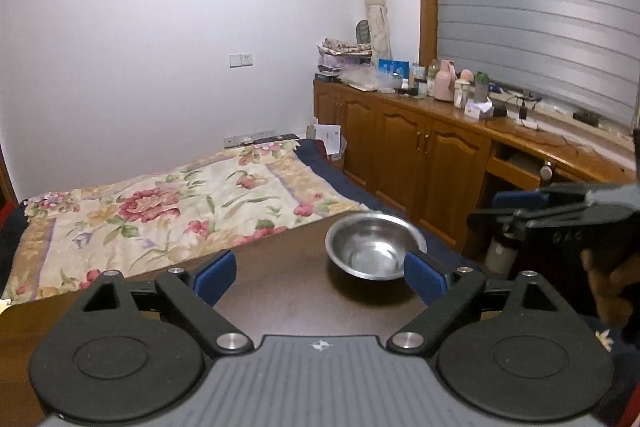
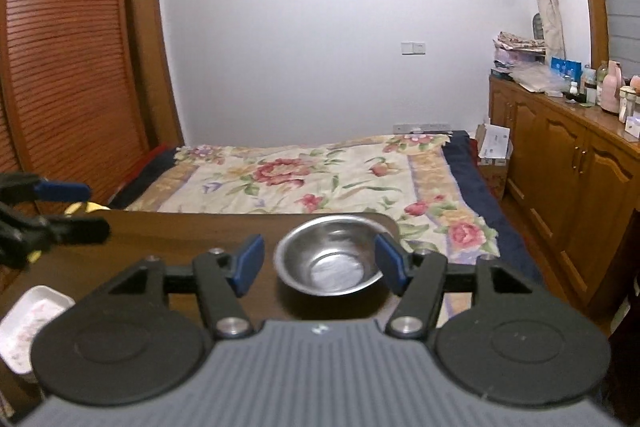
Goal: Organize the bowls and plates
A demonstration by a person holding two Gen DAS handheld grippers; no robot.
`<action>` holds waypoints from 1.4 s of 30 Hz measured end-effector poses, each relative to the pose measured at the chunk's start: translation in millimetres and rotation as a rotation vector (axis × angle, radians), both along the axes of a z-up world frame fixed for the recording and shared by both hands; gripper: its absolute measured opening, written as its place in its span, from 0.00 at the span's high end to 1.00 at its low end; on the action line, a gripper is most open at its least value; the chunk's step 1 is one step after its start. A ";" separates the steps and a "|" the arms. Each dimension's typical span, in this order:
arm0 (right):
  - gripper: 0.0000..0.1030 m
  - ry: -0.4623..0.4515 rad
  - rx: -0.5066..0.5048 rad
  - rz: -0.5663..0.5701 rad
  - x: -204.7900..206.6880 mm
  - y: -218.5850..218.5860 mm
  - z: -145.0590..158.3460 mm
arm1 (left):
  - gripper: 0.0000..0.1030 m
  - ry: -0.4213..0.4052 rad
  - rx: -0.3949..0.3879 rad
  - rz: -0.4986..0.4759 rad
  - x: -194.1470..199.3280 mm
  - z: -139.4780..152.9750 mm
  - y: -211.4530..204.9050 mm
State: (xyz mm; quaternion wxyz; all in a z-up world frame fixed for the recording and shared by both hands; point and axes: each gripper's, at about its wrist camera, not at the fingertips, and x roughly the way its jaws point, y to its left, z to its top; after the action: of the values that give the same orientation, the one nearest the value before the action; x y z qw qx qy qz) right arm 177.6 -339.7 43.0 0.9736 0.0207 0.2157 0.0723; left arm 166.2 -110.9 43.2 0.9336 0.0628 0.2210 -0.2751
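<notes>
A steel bowl (image 1: 375, 247) stands upright near the far right corner of the dark wooden table (image 1: 280, 283). My left gripper (image 1: 318, 277) is open and empty, with its right fingertip just in front of the bowl's rim. My right gripper (image 2: 320, 265) is open around the near side of the bowl (image 2: 330, 255) without gripping it. The right gripper also shows at the right edge of the left wrist view (image 1: 560, 211). The left gripper shows at the left edge of the right wrist view (image 2: 48, 211). A white rectangular tray (image 2: 28, 323) lies at the table's left front.
A bed with a floral cover (image 2: 320, 179) lies beyond the table. A wooden cabinet (image 1: 420, 155) with bottles and clutter on top runs along the right. A slatted wardrobe (image 2: 68, 67) stands at the left. A yellow object (image 2: 86, 207) sits at the table's far left edge.
</notes>
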 end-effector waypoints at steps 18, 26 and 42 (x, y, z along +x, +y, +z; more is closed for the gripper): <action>0.40 0.129 0.053 0.001 68.2 -30.1 -50.3 | 0.19 0.153 0.056 -0.050 97.1 -27.5 -53.0; 0.41 0.194 0.090 -0.004 86.8 -34.7 -68.8 | 0.29 0.255 0.079 -0.063 135.9 -46.1 -67.4; 0.47 0.253 0.174 0.014 93.7 -34.6 -77.7 | 0.41 0.399 0.072 -0.130 175.9 -74.0 -91.8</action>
State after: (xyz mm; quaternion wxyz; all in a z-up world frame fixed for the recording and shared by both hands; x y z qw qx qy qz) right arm 271.3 -374.3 -34.7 0.9325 0.1126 0.3299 0.0942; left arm 342.1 -202.8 -30.8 0.8487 0.0547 0.4067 -0.3337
